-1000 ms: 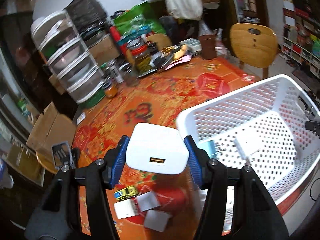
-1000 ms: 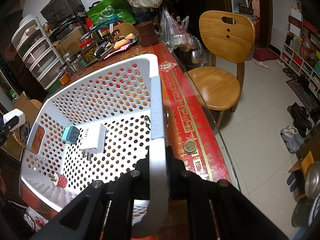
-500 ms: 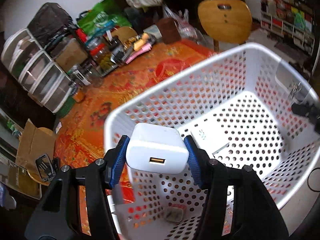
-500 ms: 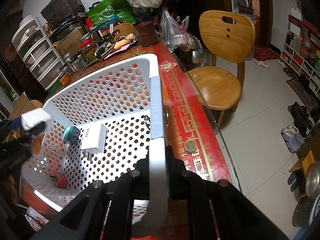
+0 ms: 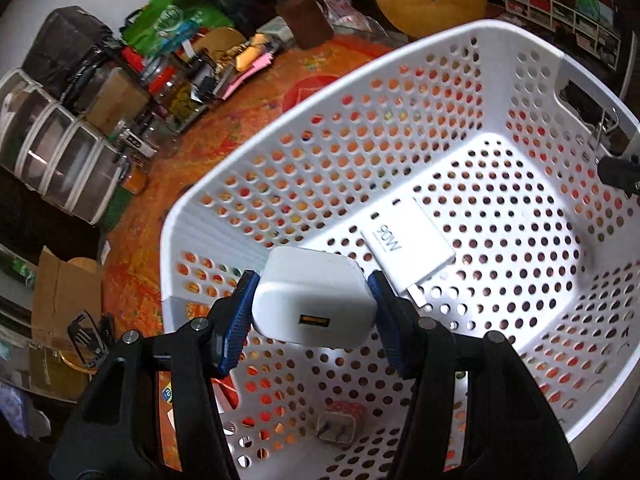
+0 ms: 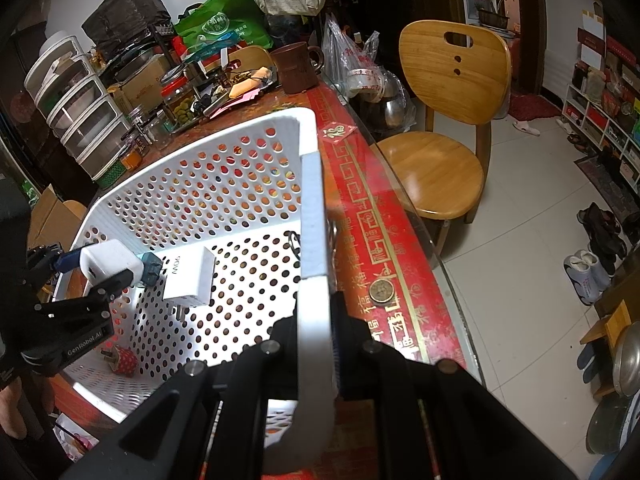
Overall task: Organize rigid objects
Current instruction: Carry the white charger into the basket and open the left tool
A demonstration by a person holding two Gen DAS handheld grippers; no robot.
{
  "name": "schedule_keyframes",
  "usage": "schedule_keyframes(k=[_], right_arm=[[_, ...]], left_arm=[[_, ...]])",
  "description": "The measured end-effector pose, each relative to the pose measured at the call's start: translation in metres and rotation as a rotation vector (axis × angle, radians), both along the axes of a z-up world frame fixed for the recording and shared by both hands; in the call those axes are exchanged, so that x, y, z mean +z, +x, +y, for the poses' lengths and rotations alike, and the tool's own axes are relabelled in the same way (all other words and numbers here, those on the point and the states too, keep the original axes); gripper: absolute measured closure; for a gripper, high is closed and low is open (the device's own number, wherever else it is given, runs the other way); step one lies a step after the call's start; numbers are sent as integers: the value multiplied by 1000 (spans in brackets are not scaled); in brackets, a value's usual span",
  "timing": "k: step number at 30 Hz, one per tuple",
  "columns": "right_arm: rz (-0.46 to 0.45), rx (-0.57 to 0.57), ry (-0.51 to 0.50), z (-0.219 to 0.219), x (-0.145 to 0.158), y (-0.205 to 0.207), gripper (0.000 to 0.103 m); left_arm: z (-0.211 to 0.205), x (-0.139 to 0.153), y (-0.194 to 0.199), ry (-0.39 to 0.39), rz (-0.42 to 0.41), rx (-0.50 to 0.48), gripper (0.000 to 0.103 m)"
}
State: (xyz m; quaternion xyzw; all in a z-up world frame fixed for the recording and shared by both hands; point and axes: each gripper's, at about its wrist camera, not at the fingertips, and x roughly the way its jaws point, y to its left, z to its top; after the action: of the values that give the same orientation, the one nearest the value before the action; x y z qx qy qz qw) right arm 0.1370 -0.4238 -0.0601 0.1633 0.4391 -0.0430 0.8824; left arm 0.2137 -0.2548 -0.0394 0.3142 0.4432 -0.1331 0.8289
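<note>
Home dining room: cluttered table (image 6: 352, 184), wooden chair (image 6: 444, 120) (shoes (image 6: 588, 268) on floor).

**Materials and surface finish**

Basket (image 5: 400, 92): white perforated plastic, smooth, slight sheen. Charger (image 5: 314, 308) in the left hand-held gripper (image 5: 312, 312): white glossy plastic; its pads (image 5: 240, 312): blue, finely ribbed, rubber-like. Gripper arms: matt black plastic with bright metal pins. Larger adapter (image 5: 408, 244): white plastic, matt. Counter (image 6: 384, 240): red and gold patterned cloth under a glossy clear sheet. Chair (image 6: 444, 128): varnished wood, smooth. Coin (image 6: 381, 291): dull metal
</note>
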Motion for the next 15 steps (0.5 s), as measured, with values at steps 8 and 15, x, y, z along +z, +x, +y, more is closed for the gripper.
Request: schedule_keyframes(k=[8, 15], right_arm=[[1, 3, -1, 0, 0, 0, 93], [1, 2, 0, 0, 0, 0, 93]], left_arm=[[-4, -14, 3, 42, 88, -37, 49], [1, -19, 7, 37, 116, -24, 49]])
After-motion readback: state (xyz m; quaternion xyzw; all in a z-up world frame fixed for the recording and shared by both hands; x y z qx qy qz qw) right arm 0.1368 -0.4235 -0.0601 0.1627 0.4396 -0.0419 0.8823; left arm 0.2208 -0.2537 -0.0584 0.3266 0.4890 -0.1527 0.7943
